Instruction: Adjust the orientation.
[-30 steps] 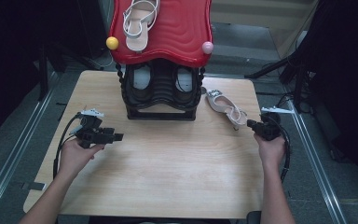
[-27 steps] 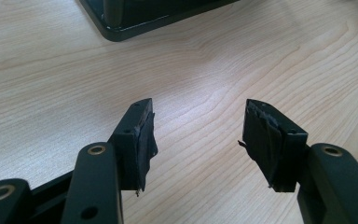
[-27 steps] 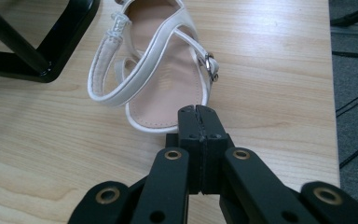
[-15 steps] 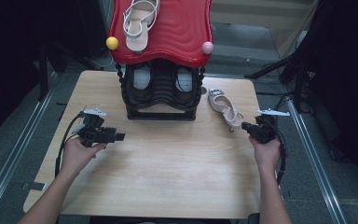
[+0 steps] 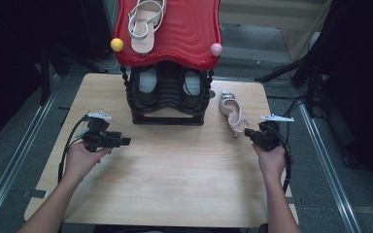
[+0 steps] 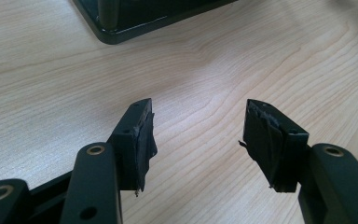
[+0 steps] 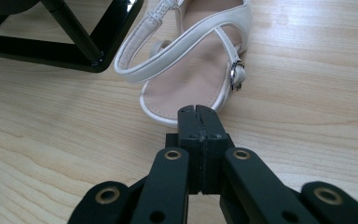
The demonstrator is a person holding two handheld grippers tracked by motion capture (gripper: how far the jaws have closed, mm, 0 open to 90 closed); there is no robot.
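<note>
A pale strappy sandal lies on the wooden table to the right of a black shoe rack; its heel end is just beyond my right gripper's tips. My right gripper is shut with nothing between its jaws, close to the sandal's near end, and I cannot tell if they touch. My left gripper hovers over bare wood left of centre, open and empty. A second matching sandal rests on the rack's red wavy top.
Grey shoes sit inside the rack's lower shelf. A yellow ball and a pink ball cap the red top's front corners. The rack's black base corner lies ahead of my left gripper. Cables trail from both grippers.
My right gripper has moved left across the table toward the near end of the sandal. The left gripper has stayed where it was.
</note>
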